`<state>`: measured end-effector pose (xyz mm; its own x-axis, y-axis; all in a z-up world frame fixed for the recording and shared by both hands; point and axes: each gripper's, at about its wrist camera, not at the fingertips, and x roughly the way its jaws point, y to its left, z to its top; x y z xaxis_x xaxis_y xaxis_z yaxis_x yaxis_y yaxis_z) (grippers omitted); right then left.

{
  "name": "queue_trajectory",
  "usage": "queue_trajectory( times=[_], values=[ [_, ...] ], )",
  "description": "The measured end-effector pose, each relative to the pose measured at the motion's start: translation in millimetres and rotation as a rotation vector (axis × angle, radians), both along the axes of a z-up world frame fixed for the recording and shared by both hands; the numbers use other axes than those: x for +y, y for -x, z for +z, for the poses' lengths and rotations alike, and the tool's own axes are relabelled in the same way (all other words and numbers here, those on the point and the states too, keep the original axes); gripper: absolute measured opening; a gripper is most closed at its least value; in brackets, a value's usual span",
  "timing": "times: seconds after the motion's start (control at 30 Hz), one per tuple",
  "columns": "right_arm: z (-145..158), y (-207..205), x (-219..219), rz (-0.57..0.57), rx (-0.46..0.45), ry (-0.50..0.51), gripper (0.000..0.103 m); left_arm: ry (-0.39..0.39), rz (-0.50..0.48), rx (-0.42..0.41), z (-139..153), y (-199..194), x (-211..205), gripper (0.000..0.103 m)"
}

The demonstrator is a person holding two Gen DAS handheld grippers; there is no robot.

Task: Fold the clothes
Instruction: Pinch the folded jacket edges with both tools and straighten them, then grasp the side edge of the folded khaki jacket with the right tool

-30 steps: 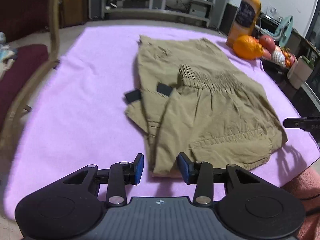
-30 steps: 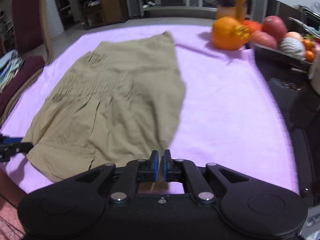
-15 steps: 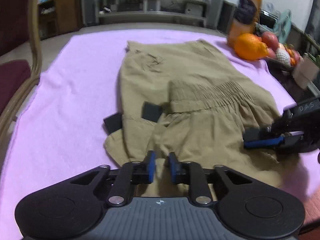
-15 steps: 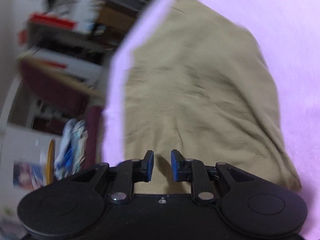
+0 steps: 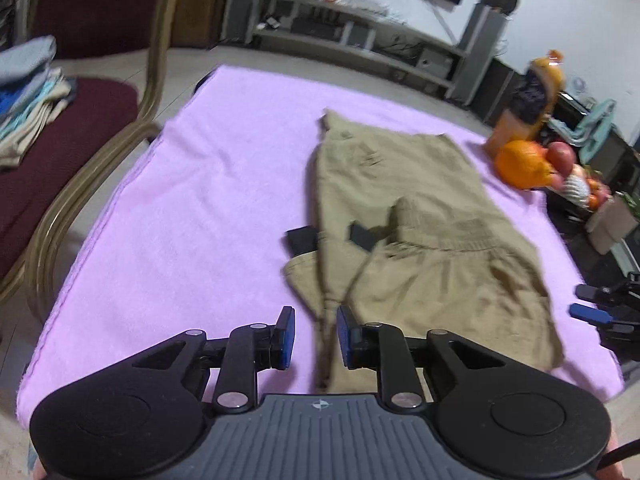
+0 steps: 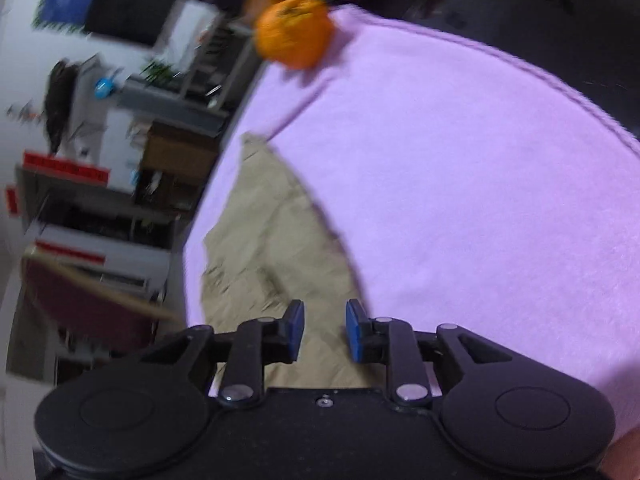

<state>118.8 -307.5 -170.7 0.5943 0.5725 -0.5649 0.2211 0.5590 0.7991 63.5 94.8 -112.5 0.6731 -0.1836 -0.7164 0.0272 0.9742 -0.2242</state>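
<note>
Khaki shorts (image 5: 416,240) lie partly folded on a purple cloth (image 5: 200,216), with two black tabs showing at their left side. My left gripper (image 5: 312,338) is open, its blue pads either side of the shorts' near edge, gripping nothing. My right gripper (image 6: 325,330) is open over the shorts (image 6: 276,248) in its tilted, blurred view. It also shows at the right edge of the left wrist view (image 5: 592,304), beside the shorts' right edge.
An orange fruit (image 5: 520,162), an orange bottle (image 5: 536,92) and more fruit stand at the far right of the table. A wooden chair (image 5: 60,120) with stacked folded clothes (image 5: 24,92) stands on the left. Shelving lines the back wall.
My left gripper closed near the shorts' front edge, then opened again and drew back. My right gripper opened, swung across the shorts and tilted; the shorts' right side is more bunched.
</note>
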Motion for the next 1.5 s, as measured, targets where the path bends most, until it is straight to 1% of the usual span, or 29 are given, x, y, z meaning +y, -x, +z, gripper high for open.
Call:
queue_trajectory(
  times=[0.07,0.13,0.17,0.2,0.27,0.3,0.33,0.4,0.47,0.5,0.53,0.6,0.67,0.73,0.77,0.83,0.9,0.97,1.0,1.1,1.17,1.23,1.27,1.3,1.33,1.37,1.43,1.47,1.5],
  values=[
    [11,5,23,0.075,-0.029,0.042,0.024,-0.012,-0.051,0.002,-3,1,-14,0.022],
    [17,8,48,0.174,-0.046,0.099,0.023,-0.025,-0.102,0.004,-5,2,-27,0.022],
    [15,8,58,0.217,-0.043,0.123,0.023,-0.036,-0.127,0.007,-8,2,-34,0.023],
    [13,8,66,0.260,-0.038,0.146,0.023,-0.065,-0.147,0.019,-16,1,-41,0.023],
    [-2,12,70,0.282,0.010,0.165,0.023,-0.128,-0.144,0.053,-34,2,-45,0.027],
    [-10,15,71,0.291,0.034,0.173,0.017,-0.140,-0.132,0.055,-38,3,-42,0.035],
    [-17,19,63,0.272,0.044,0.170,0.004,-0.133,-0.125,0.053,-38,4,-36,0.036],
    [-24,19,41,0.179,0.066,0.141,0.002,-0.106,-0.088,0.074,-34,5,-23,0.037],
    [-16,24,21,0.091,0.069,0.171,0.008,-0.116,-0.051,0.067,-26,11,-13,0.029],
    [-10,26,16,0.075,0.057,0.213,0.009,-0.109,-0.047,0.054,-21,15,-10,0.021],
    [-4,28,13,0.072,0.040,0.227,0.012,-0.093,-0.051,0.042,-16,20,-8,0.021],
    [5,34,13,0.089,0.006,0.201,0.019,-0.041,-0.092,0.015,-8,26,-11,0.021],
    [14,36,29,0.144,-0.037,0.192,0.019,-0.005,-0.159,-0.010,-2,31,-24,0.021],
    [17,34,53,0.227,-0.067,0.177,0.019,-0.015,-0.231,-0.020,-2,29,-43,0.023],
    [19,33,65,0.269,-0.082,0.169,0.019,-0.036,-0.256,-0.014,-5,26,-52,0.023],
    [13,24,88,0.355,-0.075,0.142,0.019,-0.065,-0.283,0.022,-18,15,-65,0.024],
    [0,19,99,0.397,-0.037,0.117,0.019,-0.105,-0.263,0.077,-36,2,-70,0.028],
    [-19,12,94,0.370,0.019,0.093,0.010,-0.105,-0.255,0.067,-42,-1,-67,0.027],
    [-28,11,83,0.335,0.044,0.042,0.000,-0.106,-0.253,0.066,-42,1,-65,0.026],
    [-49,15,39,0.189,0.092,-0.095,0.000,-0.106,-0.245,0.058,-42,5,-63,0.026],
    [-52,21,6,0.070,0.092,-0.142,0.000,-0.086,-0.235,0.066,-42,4,-59,0.025],
    [-45,31,-18,-0.059,0.115,-0.100,0.001,-0.075,-0.221,0.082,-38,2,-56,0.025],
    [-36,34,-26,-0.092,0.109,-0.061,0.006,-0.074,-0.214,0.087,-34,2,-55,0.024],
    [-21,36,-28,-0.094,0.082,-0.017,0.016,-0.076,-0.208,0.076,-27,3,-54,0.022],
    [-7,37,-30,-0.094,0.054,0.026,0.016,-0.079,-0.203,0.061,-20,4,-54,0.022],
    [9,37,-30,-0.078,0.019,0.046,0.016,-0.084,-0.201,0.038,-10,5,-54,0.022],
    [43,34,-26,-0.039,-0.057,0.086,0.019,-0.084,-0.191,-0.005,10,4,-53,0.028],
    [61,30,-22,-0.013,-0.098,0.128,0.020,-0.080,-0.182,-0.021,20,0,-53,0.030],
    [79,27,-17,0.014,-0.140,0.171,0.021,-0.079,-0.172,-0.036,29,-3,-54,0.037]
  ],
)
